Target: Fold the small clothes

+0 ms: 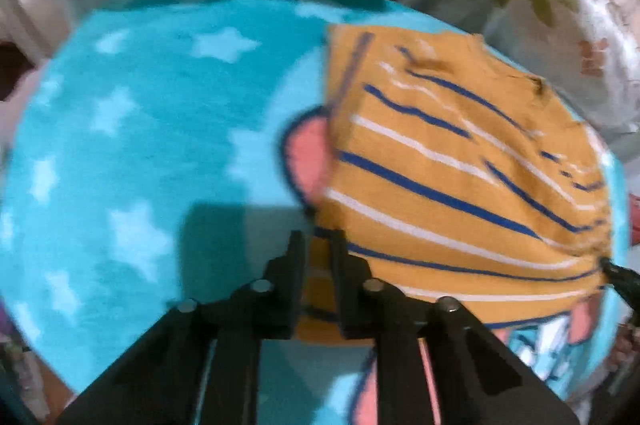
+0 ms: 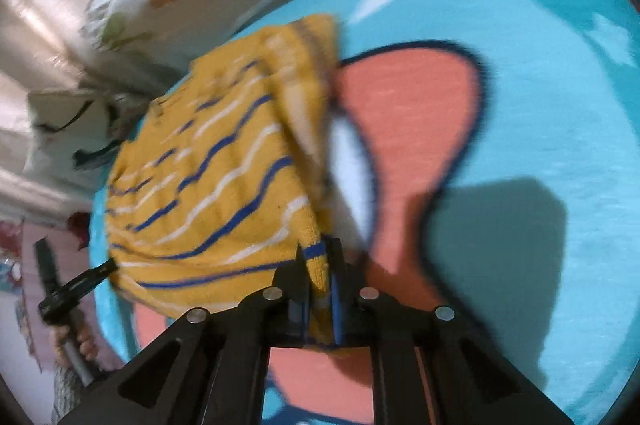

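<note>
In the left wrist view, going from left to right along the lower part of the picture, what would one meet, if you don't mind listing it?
Blue star-patterned blanket → left gripper clamped on the cloth's edge → yellow striped garment → tip of the right gripper at the garment's far edge.

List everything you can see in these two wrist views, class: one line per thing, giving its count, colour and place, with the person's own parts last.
Striped garment: one, mustard yellow with blue and white stripes, lying on the blanket, its near edge pinched at two corners.
Blanket: one, turquoise with pale stars and a pink, dark-outlined cartoon shape, spread under the garment.
Floral bedding: white with leaf and flower prints, bunched beyond the blanket's far edge; count unclear.
Left claw: one, black, shut on the garment's near corner.
Right claw: one, black, shut on the garment's other near corner.
Hand: one, at the lower left edge of the right wrist view, gripping the left claw's handle.
</note>
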`<state>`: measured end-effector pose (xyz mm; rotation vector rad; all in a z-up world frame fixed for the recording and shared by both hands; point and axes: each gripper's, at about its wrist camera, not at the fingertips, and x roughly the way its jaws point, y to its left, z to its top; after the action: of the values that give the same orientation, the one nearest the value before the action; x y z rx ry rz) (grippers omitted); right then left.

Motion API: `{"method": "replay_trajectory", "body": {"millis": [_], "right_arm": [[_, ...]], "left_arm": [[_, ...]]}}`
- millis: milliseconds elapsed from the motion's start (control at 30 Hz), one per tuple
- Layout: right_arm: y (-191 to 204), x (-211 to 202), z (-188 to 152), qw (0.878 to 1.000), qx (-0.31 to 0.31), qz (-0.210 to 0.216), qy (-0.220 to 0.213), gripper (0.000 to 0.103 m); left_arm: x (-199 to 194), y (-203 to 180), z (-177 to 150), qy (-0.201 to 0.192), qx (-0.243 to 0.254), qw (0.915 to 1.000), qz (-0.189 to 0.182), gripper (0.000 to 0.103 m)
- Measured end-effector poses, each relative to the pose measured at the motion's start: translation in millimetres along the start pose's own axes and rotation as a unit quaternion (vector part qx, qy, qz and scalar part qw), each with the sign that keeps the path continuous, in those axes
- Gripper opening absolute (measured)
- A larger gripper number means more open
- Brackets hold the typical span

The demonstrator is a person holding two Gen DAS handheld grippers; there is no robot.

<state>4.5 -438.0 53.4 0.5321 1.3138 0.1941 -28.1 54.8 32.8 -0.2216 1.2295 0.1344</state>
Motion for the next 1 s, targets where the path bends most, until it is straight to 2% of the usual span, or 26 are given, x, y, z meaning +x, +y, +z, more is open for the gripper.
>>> {"method": "replay_trajectory", "body": {"millis": [67, 167, 267, 433, 600, 767, 1000], "right_arm": [[-5.2, -3.9, -0.1, 1.0, -0.004, 0.002, 0.002, 0.008], [-0.8, -11.4, 1.0, 1.0, -0.015, -0.007, -0.006, 0.016], [5.0, -25.1, 1.6, 0.999, -0.02, -0.013, -0.026, 0.02], [20.0, -50.0, -0.1, 0.996, -0.05, -0.029, -0.071, 0.021], [54.6, -55.6, -12.5, 0.989, -0.118, -0.004, -0.088, 0.021], [96.7, -22.4, -35.2, 0.981, -0.186, 0.014, -0.05, 0.021], [116.3, -3.5, -62.7, 0.976, -0.214, 0.017, -0.02, 0.025]], "left_arm": [[-0.3, 7.2, -1.8, 0.006, -0.021, 0.9996, -0.016, 0.017], [-12.8, 9.8, -9.2, -0.006, -0.04, 0.999, -0.018, 0.024], [-30.6, 7.2, -19.2, -0.023, -0.042, 0.9989, 0.005, 0.035], [-58.3, -4.7, -37.6, -0.056, -0.049, 0.9968, 0.028, 0.054], [-74.8, -15.4, -61.5, -0.07, -0.049, 0.9948, 0.055, 0.056], [-93.0, -18.0, -88.1, -0.073, -0.053, 0.9931, 0.076, 0.06], [-96.7, -7.4, -99.1, -0.07, -0.058, 0.9919, 0.089, 0.063]]}}
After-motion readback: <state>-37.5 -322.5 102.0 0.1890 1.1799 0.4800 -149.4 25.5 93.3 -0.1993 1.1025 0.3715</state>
